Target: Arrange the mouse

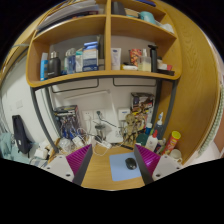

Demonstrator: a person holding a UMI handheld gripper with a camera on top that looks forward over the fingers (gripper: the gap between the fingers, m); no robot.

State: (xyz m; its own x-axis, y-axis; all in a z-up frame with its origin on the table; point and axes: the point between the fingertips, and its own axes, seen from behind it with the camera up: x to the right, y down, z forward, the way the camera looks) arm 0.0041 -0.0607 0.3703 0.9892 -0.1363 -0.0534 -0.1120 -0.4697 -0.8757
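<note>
A dark mouse (131, 162) lies on a light blue mouse pad (125, 166) on the wooden desk (103, 164). My gripper (112, 168) is open, its two fingers with magenta pads (80, 160) spread wide above the desk. The mouse and pad lie between the fingers, close to the right finger (146, 164), with nothing held. The mouse rests on its own on the pad.
Beyond the fingers, the back of the desk is crowded with bottles, cables and small items (130, 132). A wooden shelf (105, 75) above holds several bottles and boxes. An orange-capped bottle (173, 142) stands at the right, a dark object (20, 133) at the left.
</note>
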